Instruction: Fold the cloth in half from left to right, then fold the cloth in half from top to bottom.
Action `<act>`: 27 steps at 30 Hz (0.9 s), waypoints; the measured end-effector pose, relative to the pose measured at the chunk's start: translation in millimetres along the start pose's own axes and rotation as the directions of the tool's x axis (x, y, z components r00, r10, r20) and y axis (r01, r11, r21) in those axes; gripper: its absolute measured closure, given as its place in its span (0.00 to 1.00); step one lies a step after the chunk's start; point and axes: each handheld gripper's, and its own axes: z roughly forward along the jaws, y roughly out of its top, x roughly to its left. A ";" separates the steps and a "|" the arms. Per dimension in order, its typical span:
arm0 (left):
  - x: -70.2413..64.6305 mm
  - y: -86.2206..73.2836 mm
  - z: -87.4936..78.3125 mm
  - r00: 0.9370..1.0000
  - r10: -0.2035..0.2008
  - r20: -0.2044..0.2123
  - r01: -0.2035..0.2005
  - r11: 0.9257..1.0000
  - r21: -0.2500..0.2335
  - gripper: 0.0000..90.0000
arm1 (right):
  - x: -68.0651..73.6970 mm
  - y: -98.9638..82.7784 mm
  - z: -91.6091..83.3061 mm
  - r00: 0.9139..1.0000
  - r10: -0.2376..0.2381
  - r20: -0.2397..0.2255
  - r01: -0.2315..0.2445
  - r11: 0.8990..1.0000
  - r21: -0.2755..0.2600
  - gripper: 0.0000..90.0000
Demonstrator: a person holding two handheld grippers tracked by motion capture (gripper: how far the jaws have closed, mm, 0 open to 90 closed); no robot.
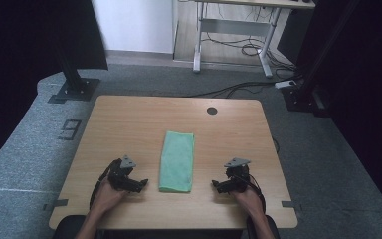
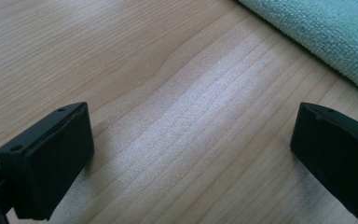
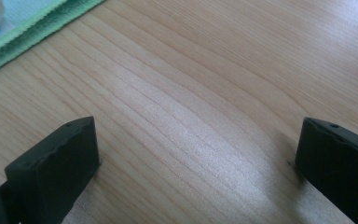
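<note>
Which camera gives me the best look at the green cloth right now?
The high view: the whole folded green cloth lies lengthwise between the two open grippers. The left gripper view catches one edge at its top right; the right gripper view catches a corner with a white label at its top left.

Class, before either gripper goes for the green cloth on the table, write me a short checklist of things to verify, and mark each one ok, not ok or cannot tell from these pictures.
1. Left gripper jaws open with nothing between them: ok; bare wood shows between them in the left gripper view.
2. Right gripper jaws open with nothing between them: ok.
3. Green cloth lies folded and flat between the two grippers: ok.
4. Neither gripper touches the cloth: ok; table wood shows on both sides of it.
5. Nothing lies on top of the cloth: ok.
6. How many layers the fold has at the near edge: cannot tell.
</note>
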 end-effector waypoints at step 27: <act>-1.2 0.7 0.8 1.000 -0.014 -0.009 0.014 1.000 -0.001 0.00 | 1.0 -2.5 2.0 1.000 0.007 -0.001 -0.007 0.999 -0.039 0.00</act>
